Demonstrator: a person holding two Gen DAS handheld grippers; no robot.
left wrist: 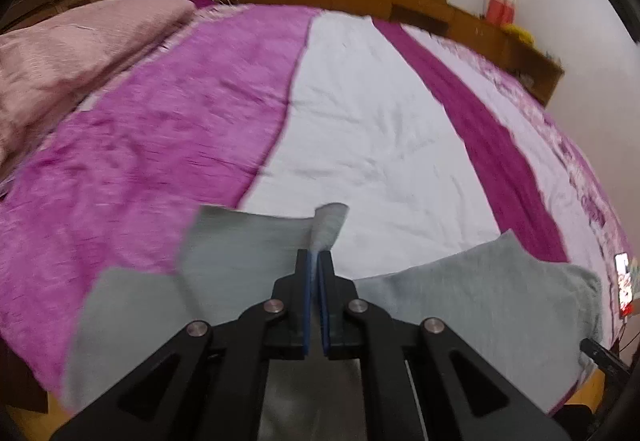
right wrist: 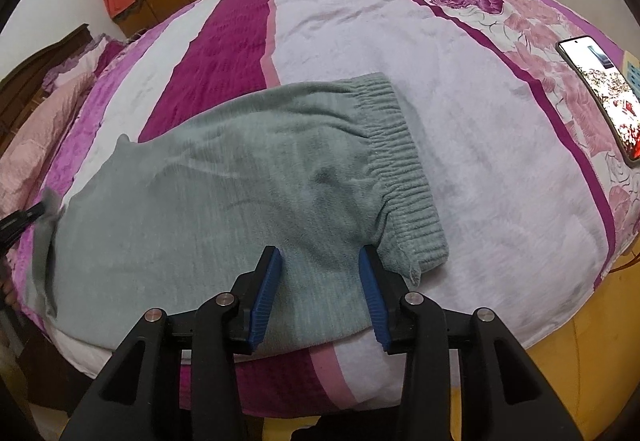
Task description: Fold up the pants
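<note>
- The left gripper (left wrist: pixel 315 261) has its blue pads pinched shut on a raised tab of the grey pants (right wrist: pixel 224 177), likely a hem end, lifted so the leg can be carried over.
- The right gripper (right wrist: pixel 320 261) stands parted, straddling cloth beside the ribbed waistband (right wrist: pixel 400 161) (probably to pin it).
- The pants lie across the striped bed cover (right wrist: pixel 460 129), at its near edge.

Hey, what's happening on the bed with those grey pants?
A person is folding grey pants on a bed with a handheld gripper in each hand. The left gripper is shut on a pinch of the fabric and lifting it. The right gripper sits open over the cloth by the ribbed waistband, gripping nothing. A lit phone lies nearby.
</note>
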